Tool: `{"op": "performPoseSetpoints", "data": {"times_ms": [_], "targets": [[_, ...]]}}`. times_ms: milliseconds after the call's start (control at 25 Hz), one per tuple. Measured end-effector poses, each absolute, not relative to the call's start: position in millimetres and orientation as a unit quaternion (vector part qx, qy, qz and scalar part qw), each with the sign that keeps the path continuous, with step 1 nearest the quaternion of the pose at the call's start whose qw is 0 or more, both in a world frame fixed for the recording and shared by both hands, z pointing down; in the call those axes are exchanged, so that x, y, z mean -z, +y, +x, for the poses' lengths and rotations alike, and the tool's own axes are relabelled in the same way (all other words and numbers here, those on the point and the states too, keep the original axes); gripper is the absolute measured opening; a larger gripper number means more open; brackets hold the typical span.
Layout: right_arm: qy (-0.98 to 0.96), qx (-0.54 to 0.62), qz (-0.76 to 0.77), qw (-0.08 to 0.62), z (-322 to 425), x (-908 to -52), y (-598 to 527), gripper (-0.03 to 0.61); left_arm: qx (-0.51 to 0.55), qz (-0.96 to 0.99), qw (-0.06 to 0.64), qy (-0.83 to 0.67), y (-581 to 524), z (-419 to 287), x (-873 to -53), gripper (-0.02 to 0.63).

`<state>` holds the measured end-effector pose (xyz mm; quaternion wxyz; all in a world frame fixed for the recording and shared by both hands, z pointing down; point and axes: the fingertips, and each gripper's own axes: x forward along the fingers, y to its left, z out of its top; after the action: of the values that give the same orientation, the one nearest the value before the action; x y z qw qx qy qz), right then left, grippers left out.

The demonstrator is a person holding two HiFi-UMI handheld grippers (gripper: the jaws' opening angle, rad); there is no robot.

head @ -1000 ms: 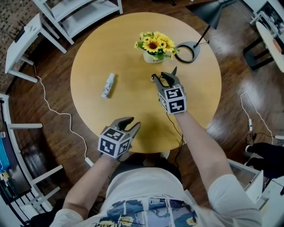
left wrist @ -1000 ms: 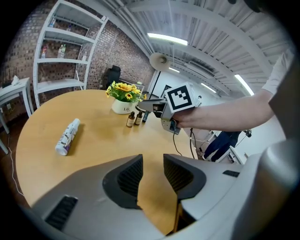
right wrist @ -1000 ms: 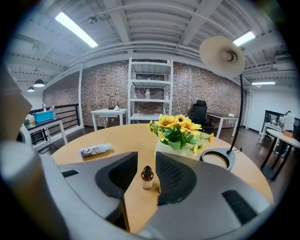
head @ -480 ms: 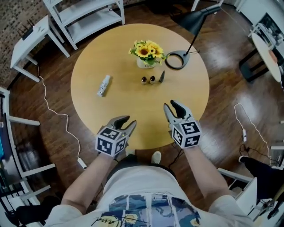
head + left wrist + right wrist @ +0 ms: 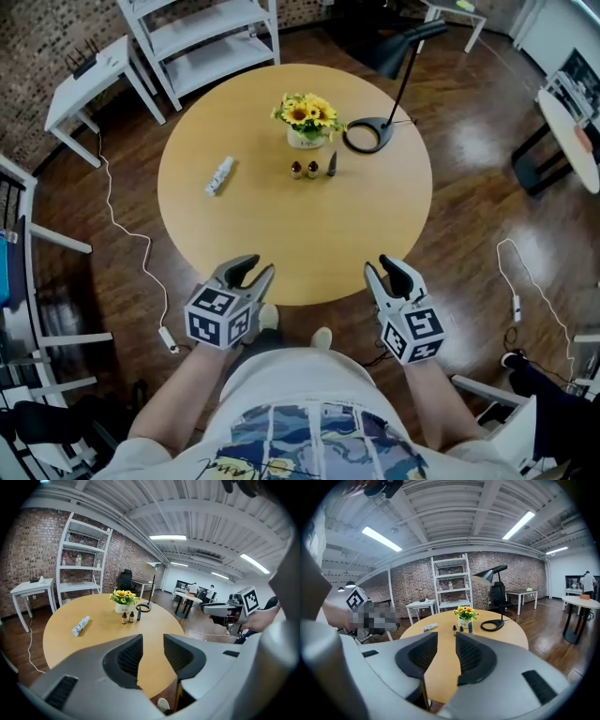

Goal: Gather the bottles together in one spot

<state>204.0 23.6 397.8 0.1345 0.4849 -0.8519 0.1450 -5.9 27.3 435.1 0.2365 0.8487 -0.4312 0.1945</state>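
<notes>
Ahead of left claw (image 5: 251,269) and right claw (image 5: 386,272): three small bottles (image 5: 313,169) together.
Both claws are a little open, holding nothing.

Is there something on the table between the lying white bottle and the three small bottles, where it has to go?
Nothing visible. Only bare table lies between the white bottle and the three small bottles; the flower vase stands behind them, off that path.

We hold the left tongs (image 5: 255,267) and right tongs (image 5: 380,266) out front, side by side. Both pairs of jaws stand slightly parted, gripping nothing.
</notes>
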Motion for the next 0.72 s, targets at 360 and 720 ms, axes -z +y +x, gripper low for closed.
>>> {"op": "performPoseSetpoints", "data": {"times_ms": [360,720], "targets": [[-0.868,-0.13,0.458,0.141,226,-390,59,0.149,-0.193,0.821,0.258,-0.472,70,-3,-436,0.149],[-0.874,-0.134,0.452,0.123,226,-383,66,0.149,-0.206,0.82,0.266,-0.464,84,8,-439,0.149]]}}
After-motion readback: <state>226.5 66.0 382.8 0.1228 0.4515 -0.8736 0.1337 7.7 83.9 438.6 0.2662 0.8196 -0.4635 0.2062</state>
